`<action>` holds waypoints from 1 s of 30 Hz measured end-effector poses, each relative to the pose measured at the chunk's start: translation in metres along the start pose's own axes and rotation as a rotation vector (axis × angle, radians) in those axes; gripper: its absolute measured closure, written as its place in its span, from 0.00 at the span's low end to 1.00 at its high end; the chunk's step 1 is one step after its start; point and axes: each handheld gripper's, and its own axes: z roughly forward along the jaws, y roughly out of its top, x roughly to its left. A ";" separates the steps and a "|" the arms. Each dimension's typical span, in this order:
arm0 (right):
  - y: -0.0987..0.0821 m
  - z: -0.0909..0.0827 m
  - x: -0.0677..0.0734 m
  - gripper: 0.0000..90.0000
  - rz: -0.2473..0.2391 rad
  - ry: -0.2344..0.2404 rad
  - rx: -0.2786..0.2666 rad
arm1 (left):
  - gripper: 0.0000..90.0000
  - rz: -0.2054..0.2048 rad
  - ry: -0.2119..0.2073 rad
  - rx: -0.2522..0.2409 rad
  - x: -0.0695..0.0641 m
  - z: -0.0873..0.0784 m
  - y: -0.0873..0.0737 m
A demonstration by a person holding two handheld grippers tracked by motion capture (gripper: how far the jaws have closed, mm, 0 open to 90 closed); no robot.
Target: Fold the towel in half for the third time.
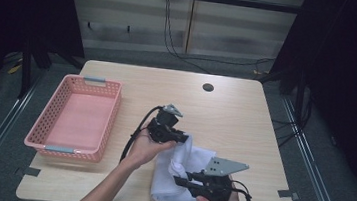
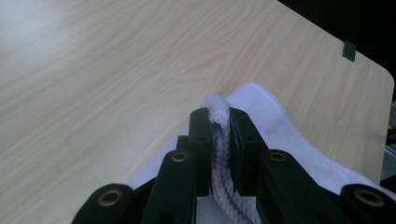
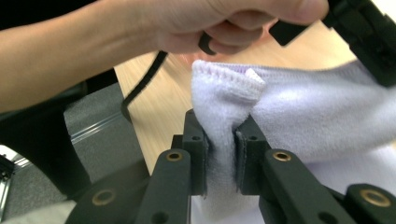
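Observation:
A white towel (image 1: 179, 168) lies bunched on the near middle of the wooden table (image 1: 225, 115). My left gripper (image 1: 182, 137) is shut on the towel's far upper edge; in the left gripper view the stitched hem (image 2: 219, 140) is pinched between the black jaws. My right gripper (image 1: 181, 179) is shut on a nearer fold, and the right gripper view has thick white cloth (image 3: 222, 121) squeezed between its jaws, with a corner (image 3: 233, 79) sticking up above them. The person's left hand (image 3: 196, 23) and the left gripper's body (image 3: 369, 32) are just beyond that corner.
A pink plastic basket (image 1: 76, 117) stands on the table's left side with nothing in it. A small round hole (image 1: 208, 87) is near the table's far edge. Black cables trail from both grippers. Bare wood stretches to the right and behind the towel.

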 end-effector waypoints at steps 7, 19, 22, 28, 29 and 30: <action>-0.040 -0.022 -0.013 0.82 0.047 -0.054 0.077 | 0.86 -0.027 -0.030 0.027 -0.007 0.040 -0.002; -0.053 -0.065 -0.028 0.37 0.100 -0.161 0.079 | 0.51 -0.004 -0.068 -0.101 -0.013 0.004 -0.008; -0.036 -0.064 -0.044 0.36 0.102 -0.219 0.038 | 0.57 -0.008 -0.050 -0.107 -0.012 -0.014 -0.029; 0.002 -0.020 -0.090 0.35 0.093 -0.266 0.067 | 0.71 0.059 -0.042 -0.024 -0.028 -0.031 -0.082; 0.007 -0.012 -0.094 0.36 0.098 -0.260 0.072 | 0.70 0.059 -0.054 -0.023 -0.031 -0.034 -0.091; 0.012 -0.005 -0.097 0.36 0.093 -0.265 0.080 | 0.68 0.047 -0.065 -0.014 -0.033 -0.037 -0.099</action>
